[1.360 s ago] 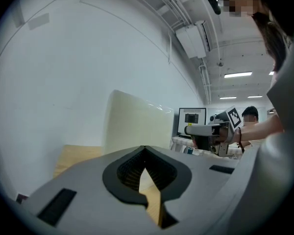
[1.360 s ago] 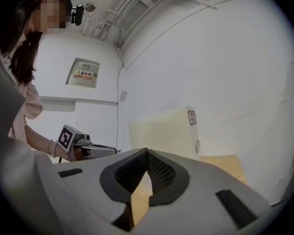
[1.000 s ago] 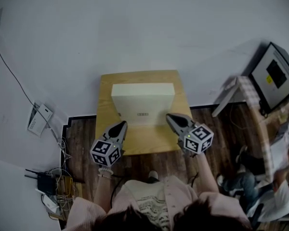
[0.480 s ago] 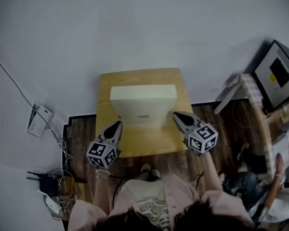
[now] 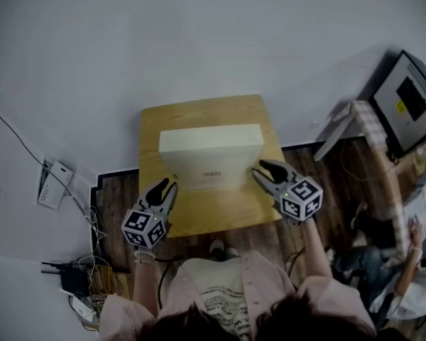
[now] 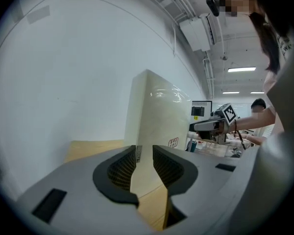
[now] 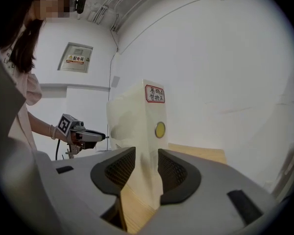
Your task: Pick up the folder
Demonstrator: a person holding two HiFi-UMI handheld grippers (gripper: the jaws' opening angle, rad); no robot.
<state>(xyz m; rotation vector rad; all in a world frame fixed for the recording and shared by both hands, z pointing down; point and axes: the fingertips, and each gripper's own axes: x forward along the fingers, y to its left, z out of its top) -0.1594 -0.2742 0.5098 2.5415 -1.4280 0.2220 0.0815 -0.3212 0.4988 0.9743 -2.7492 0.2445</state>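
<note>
the smooth, cream, box-shaped folder [image 5: 211, 151] stood on the small wooden table [image 5: 220, 212]. the left gripper [image 5: 167, 187] was at its near-left corner and the right gripper [image 5: 265, 168] at its near-right corner. both sets of jaws had just been opening, partly apart and gripping nothing.

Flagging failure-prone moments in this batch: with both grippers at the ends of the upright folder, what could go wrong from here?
1. The left gripper and right gripper have just been opening, with nothing yet between their jaws. The gaps look narrow against the ends of the folder, so they may shove it instead of gripping.
2. The folder stands tall on a small table; an uneven push could tip it or slide it off.
</note>
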